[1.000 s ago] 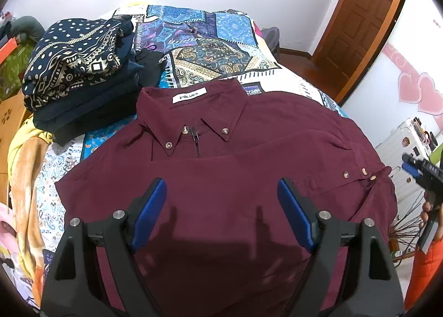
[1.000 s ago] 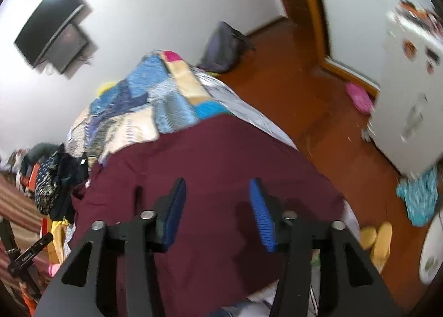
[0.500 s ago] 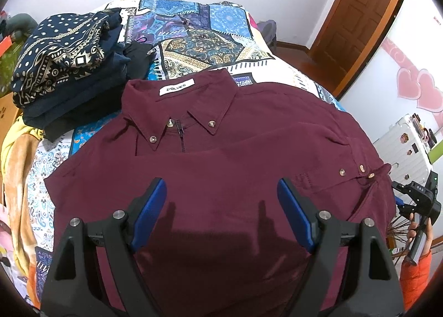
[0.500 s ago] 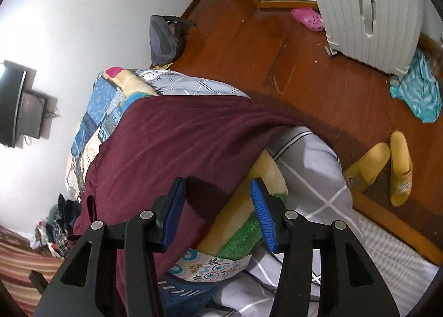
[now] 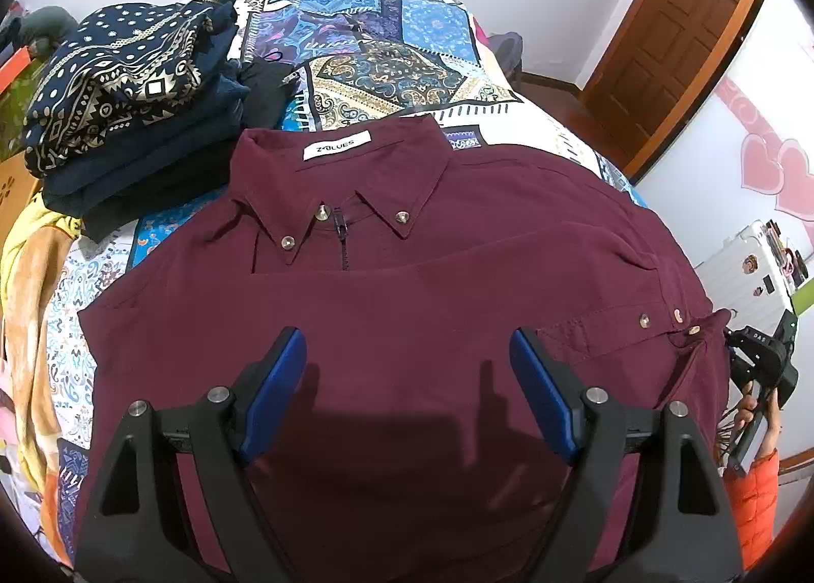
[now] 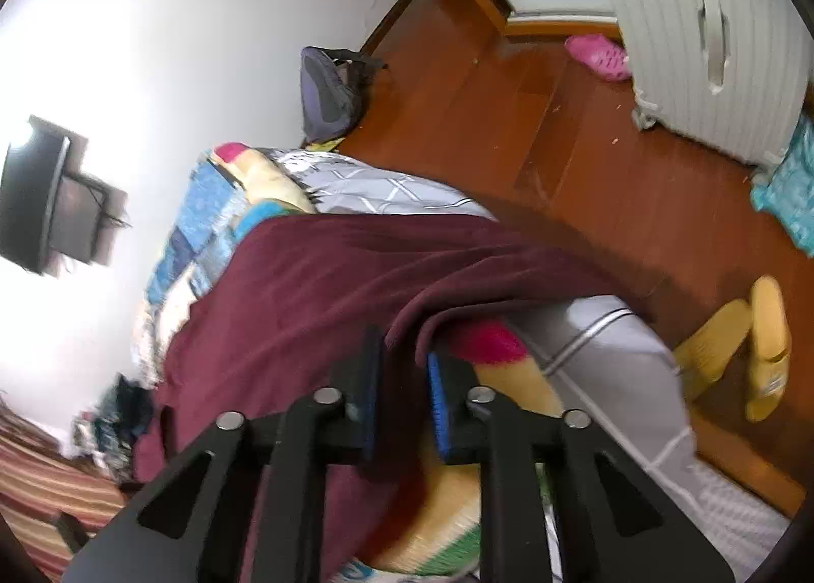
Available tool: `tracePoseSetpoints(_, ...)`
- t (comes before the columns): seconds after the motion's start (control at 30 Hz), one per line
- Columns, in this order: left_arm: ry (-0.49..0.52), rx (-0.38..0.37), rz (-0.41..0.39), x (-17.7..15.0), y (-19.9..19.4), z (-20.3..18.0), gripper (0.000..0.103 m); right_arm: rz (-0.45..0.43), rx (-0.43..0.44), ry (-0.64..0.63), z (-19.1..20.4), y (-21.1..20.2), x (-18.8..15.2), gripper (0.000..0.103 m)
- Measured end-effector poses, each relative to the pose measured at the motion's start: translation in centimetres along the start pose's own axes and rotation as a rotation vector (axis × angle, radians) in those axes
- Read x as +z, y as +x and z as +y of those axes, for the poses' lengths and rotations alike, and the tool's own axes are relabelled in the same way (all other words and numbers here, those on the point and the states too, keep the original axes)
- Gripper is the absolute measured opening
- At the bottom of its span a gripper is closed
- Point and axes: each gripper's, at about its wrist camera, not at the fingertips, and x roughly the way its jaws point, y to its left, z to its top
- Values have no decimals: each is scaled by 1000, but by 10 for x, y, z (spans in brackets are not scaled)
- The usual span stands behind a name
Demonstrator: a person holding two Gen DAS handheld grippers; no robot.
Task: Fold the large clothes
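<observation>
A maroon button-down shirt [image 5: 407,308] lies front up on the patchwork bedspread [image 5: 397,59], collar away from me, one sleeve folded across its chest. My left gripper [image 5: 407,389] hovers open and empty over the shirt's lower middle. In the right wrist view the shirt [image 6: 305,288] hangs over the bed's side edge. My right gripper [image 6: 402,395] has its jaws closed to a narrow gap around a fold of the shirt's edge. The right gripper also shows in the left wrist view [image 5: 763,364], beside the sleeve cuff.
A stack of folded dark clothes [image 5: 127,89] sits at the bed's far left. A white suitcase [image 6: 712,23], yellow slippers [image 6: 737,344], a pink shoe [image 6: 600,56] and a backpack [image 6: 325,94] are on the wooden floor. A door [image 5: 671,38] stands at the right.
My right gripper swung down to the shirt's hanging edge and closed from wide open onto the fabric. My left gripper stayed open over the shirt, drifting slightly.
</observation>
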Motion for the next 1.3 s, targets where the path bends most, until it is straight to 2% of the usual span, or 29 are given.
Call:
tracePoseSetpoints(0.13,1,3,-12,-1,-4,2,82,-28,1,-52,20,-13,0,8)
tracePoseSetpoints(0.33,-15,-10,-42,-3,-12,6,82,-71,110,-131,66,-41,-4,7)
tracePoseSetpoints(0.47,0,-9,-55,-7,-16,4,82,-75,213,-247,114,-59,-18,7)
tracePoseSetpoints(0.57,13,-16,-65,-10,-20,2,82,-56,280,-356,152,-66,-36,7)
tracePoseSetpoints(0.7,31,-23,-79,-15,-24,0,82,35,340,-477,192,-56,-71,7)
tracePoseSetpoints(0.87,59,-25,-90,-21,-28,-2,82,148,324,-581,209,-29,-109,7)
tracePoseSetpoints(1.0,64,-28,-86,-23,-27,-2,82,225,229,-638,207,-2,-127,10)
tracePoseSetpoints(1.1,55,-33,-83,-24,-26,-2,82,216,160,-675,204,0,-134,10)
tracePoseSetpoints(1.2,55,-33,-80,-24,-25,-3,82,208,120,-710,208,-12,-139,18)
tracePoseSetpoints(1.27,58,-32,-80,-24,-25,-4,82,207,103,-717,208,-19,-139,31)
tracePoseSetpoints(1.3,62,-31,-82,-24,-25,-5,82,198,104,-713,208,-24,-138,33)
